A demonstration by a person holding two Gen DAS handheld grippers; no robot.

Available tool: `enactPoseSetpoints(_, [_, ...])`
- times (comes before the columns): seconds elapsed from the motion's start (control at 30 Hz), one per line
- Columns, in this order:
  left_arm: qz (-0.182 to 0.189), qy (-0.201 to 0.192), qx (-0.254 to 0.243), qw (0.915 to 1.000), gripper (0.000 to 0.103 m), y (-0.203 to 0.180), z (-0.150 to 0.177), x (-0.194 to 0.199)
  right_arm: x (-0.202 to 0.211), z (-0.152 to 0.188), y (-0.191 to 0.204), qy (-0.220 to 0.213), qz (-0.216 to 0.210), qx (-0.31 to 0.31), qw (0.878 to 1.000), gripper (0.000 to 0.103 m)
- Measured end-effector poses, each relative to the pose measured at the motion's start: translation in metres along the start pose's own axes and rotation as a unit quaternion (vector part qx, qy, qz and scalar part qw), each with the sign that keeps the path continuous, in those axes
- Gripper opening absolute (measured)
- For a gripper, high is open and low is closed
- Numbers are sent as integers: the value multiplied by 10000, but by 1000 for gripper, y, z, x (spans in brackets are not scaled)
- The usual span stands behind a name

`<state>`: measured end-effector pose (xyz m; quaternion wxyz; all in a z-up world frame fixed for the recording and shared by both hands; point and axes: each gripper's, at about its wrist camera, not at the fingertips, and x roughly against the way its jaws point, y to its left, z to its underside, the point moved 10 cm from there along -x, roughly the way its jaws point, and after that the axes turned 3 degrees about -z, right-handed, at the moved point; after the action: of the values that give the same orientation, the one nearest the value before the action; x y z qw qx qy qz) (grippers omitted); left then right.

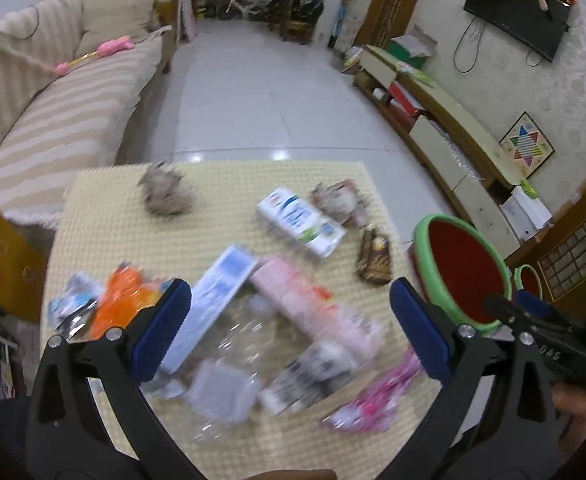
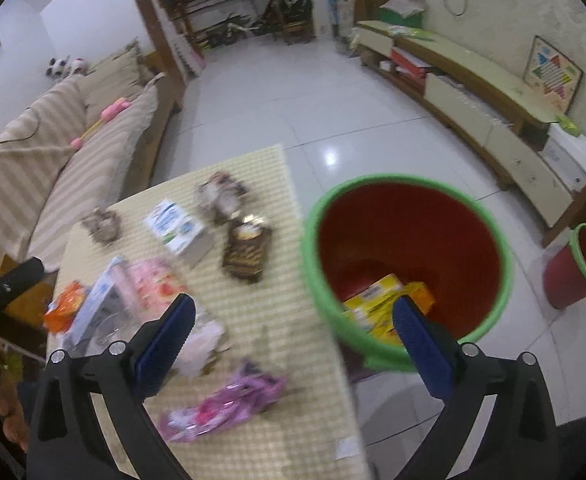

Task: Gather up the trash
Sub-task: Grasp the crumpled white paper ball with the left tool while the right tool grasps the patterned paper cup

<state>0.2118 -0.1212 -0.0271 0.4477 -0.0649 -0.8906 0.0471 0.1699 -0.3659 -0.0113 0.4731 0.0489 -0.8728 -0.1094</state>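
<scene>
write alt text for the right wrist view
The open right gripper hangs empty over the edge of a mat-covered table strewn with wrappers and cartons, beside a red bin with a green rim holding yellow packaging. A sofa stands beyond.

The left black two-finger gripper with blue padded fingertips (image 1: 291,320) is spread wide and holds nothing, hovering above the yellow woven table mat (image 1: 221,184). The right black two-finger gripper with blue pads (image 2: 293,332) is likewise spread wide and empty, poised over the mat's right edge. In the left wrist view it shows at the mat's right side (image 1: 533,320).
</scene>
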Motion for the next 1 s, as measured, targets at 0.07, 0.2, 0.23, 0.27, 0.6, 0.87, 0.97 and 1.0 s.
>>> enactPoseSetpoints(0.07, [-96,43,46,9999,97,18,9,4,-3,8,16,26,-30,91,10000,96])
enactPoseSetpoints(0.2, [-309,131,9,9994,97,51,28,9,-13,21,47,130,-63,419,9990,96])
enactPoseSetpoints(0.23, [-347,163,48,9993,97,61,35,10,-16,24,54,169,-64,540,9984,96])
enactPoseSetpoints(0.27, [-359,181,92,9991,97,68,39,11,-18,26,59,182,-61,625,9979,96])
enactPoseSetpoints(0.6, [-356,462,593,9965,97,123,89,9,-35,50,113,386,-429,1423,9881,96])
enactPoseSetpoints(0.87, [-331,601,812,9943,97,139,104,-2,-51,69,144,607,-592,1799,9800,93])
enactPoseSetpoints(0.97, [-338,779,871,9926,97,142,108,-13,-59,73,149,660,-576,1886,9781,91])
enactPoseSetpoints(1.0, [-323,847,944,9914,97,143,111,-18,-62,74,151,689,-577,1904,9776,91])
